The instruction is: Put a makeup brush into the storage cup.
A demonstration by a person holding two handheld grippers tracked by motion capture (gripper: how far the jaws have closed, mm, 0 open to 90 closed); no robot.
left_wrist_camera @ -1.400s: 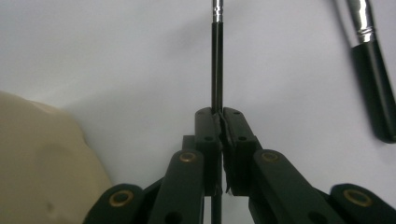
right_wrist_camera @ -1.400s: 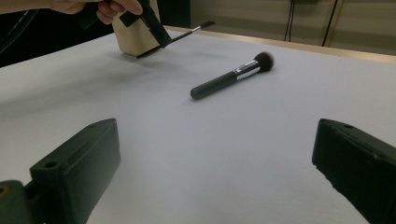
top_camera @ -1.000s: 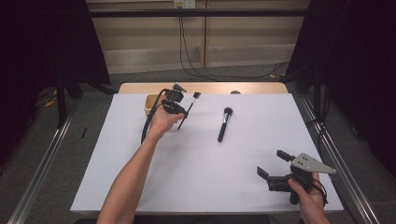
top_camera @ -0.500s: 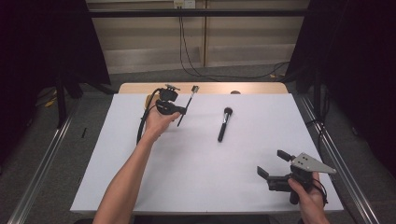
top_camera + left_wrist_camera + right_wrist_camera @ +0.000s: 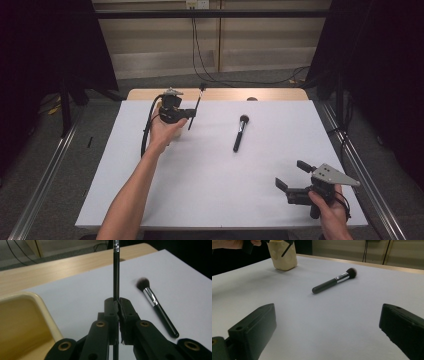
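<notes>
Upper left of the high view, my left gripper (image 5: 186,114) clamps a thin black brush (image 5: 115,272) above the cream plastic cup (image 5: 282,255), not yet dropped in; the silver-ferruled black powder brush (image 5: 240,133) waits mid-surface, right gripper (image 5: 295,176) apart.

Left black plastic two-jaw gripper (image 5: 117,305): matte black fingers (image 5: 110,306), brass-coloured pivot rivets along the linkage arms, thick black cable looping off the body. Right black gripper (image 5: 295,180): blocky black fingers (image 5: 253,331), grey three-cornered plate with small holes on top. Both forearms bare, no sleeves.
</notes>
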